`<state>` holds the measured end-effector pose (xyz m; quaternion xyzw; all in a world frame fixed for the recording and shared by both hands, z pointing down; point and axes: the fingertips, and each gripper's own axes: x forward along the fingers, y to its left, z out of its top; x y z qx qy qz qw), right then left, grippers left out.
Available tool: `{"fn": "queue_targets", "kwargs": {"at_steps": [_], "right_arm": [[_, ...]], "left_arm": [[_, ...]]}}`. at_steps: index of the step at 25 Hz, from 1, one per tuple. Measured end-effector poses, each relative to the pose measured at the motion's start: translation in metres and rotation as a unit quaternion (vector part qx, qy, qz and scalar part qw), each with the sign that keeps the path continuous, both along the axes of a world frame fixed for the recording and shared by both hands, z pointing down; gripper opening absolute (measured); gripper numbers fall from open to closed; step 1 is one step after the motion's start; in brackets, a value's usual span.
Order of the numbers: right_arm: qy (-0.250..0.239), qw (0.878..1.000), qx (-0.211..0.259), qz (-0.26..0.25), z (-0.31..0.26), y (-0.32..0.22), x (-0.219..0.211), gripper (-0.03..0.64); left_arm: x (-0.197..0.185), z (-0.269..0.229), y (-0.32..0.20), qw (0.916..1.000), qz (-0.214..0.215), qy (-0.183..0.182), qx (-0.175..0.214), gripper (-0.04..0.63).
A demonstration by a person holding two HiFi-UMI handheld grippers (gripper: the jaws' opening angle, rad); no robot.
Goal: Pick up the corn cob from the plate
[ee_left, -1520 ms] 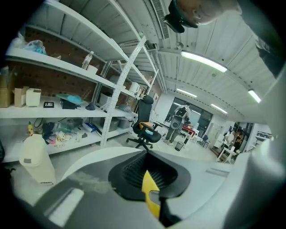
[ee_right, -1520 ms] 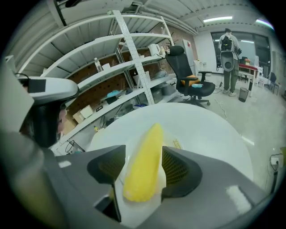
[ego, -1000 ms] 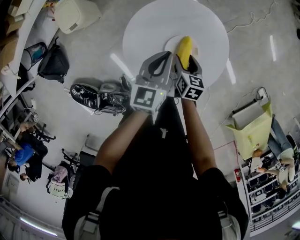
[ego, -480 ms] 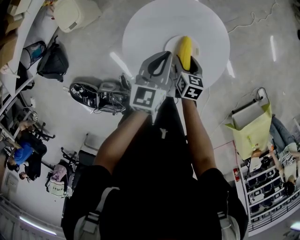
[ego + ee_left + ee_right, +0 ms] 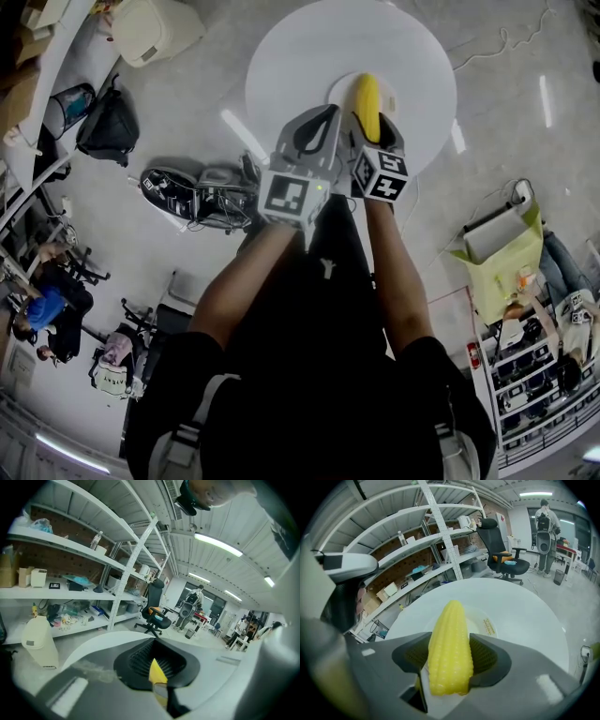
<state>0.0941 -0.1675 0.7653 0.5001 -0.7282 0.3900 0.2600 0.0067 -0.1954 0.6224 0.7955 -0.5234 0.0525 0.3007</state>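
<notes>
head view: i look steeply down my own arms at a round white bench (image 5: 300, 47). the right tongs (image 5: 368, 127) hold a yellow corn cob (image 5: 366, 101), which points away from me over a pale plate (image 5: 336, 89) on the near part of the bench. the left tongs (image 5: 314, 131) sit just beside them, on my left.

left gripper view: the left tongs (image 5: 157, 667) are closed, their black ribbed pads pressed together with no object between them. behind are white shelves (image 5: 70, 550) and an office chair (image 5: 154, 613).

right gripper view: the right tongs (image 5: 450, 660) are clamped narrow on the corn cob (image 5: 449, 648), one black pad on each side of its thicker end. its tapered tip stands up past the pads. the plate (image 5: 485, 623) shows beyond the cob, resting on the bench (image 5: 525, 616).
</notes>
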Motion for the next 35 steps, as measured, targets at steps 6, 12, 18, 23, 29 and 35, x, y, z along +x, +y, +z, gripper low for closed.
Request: {"fn": "queue_targets", "kwargs": {"at_steps": [6, 12, 18, 23, 29, 35], "right_arm": [[-0.011, 1.000, 0.002, 0.004, -0.009, 0.000, 0.002, 0.259], [-0.022, 1.000, 0.006, 0.010, -0.023, 0.007, 0.006, 0.258], [-0.033, 0.999, 0.032, 0.021, -0.047, 0.007, 0.011, 0.258], [-0.033, 0.998, 0.054, 0.015, -0.072, 0.004, 0.013, 0.258], [-0.034, 0.997, 0.072, 0.018, -0.099, 0.001, 0.021, 0.258], [-0.036, 0.995, 0.095, 0.020, -0.125, 0.003, 0.027, 0.258]], "left_arm": [[0.004, -0.010, 0.004, 0.9999, -0.003, 0.003, 0.010, 0.000], [0.007, -0.022, 0.012, 0.9998, -0.003, 0.003, 0.017, 0.000], [0.010, -0.035, 0.017, 0.9996, -0.006, 0.003, 0.026, 0.000], [0.012, -0.054, 0.017, 0.9991, -0.008, 0.004, 0.041, 0.000], [0.013, -0.077, 0.015, 0.9981, -0.012, 0.001, 0.060, 0.000], [0.010, -0.101, 0.017, 0.9967, -0.012, -0.004, 0.081, 0.000]]}}
